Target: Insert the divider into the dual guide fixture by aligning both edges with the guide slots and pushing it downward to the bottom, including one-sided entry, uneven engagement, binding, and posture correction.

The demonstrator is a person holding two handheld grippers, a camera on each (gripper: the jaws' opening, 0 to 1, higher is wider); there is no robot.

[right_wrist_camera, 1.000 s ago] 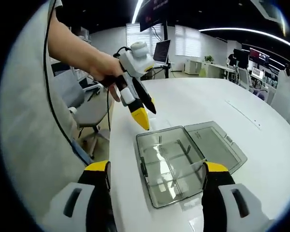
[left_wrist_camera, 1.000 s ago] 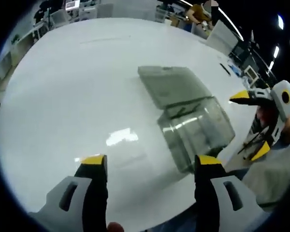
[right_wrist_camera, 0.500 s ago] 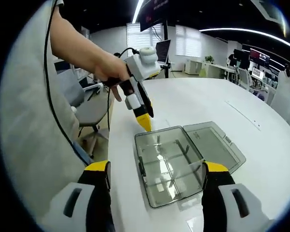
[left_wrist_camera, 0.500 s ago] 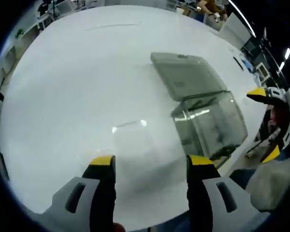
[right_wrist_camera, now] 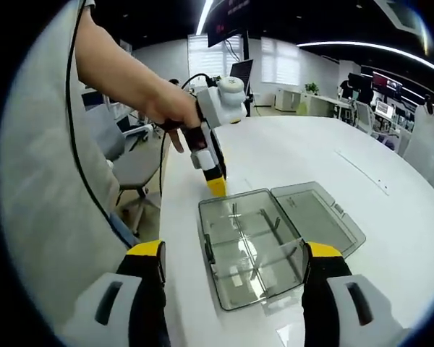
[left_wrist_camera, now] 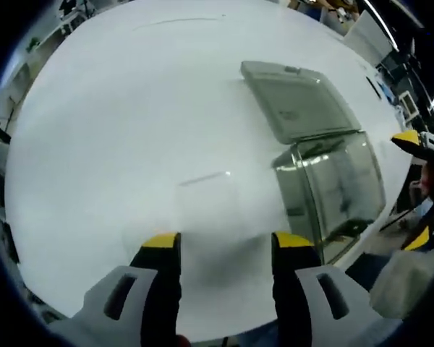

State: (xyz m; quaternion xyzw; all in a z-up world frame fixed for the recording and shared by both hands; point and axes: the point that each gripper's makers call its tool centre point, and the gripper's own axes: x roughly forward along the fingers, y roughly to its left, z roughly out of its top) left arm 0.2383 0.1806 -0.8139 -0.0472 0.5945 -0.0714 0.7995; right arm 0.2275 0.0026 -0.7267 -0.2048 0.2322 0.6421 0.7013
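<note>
The divider (left_wrist_camera: 206,199) is that clear flat sheet lying on the desk (left_wrist_camera: 116,116), right in front of your left gripper (left_wrist_camera: 223,246), just beyond the yellow tips and roughly centred between them. It's hard to see, really just a faint outline and a glint along its far edge. The fixture box (left_wrist_camera: 333,191) sits to the right of the divider, lid (left_wrist_camera: 296,97) flopped open behind it, with slotted partitions visible inside in the right gripper view (right_wrist_camera: 249,242).

So the left gripper is clearly the nearer one. Its jaws are spread and empty. Your right gripper (right_wrist_camera: 231,253) is also spread wide, holding nothing, hovering over the box. I'd guess the pickup needs the left to come down onto that near edge.
</note>
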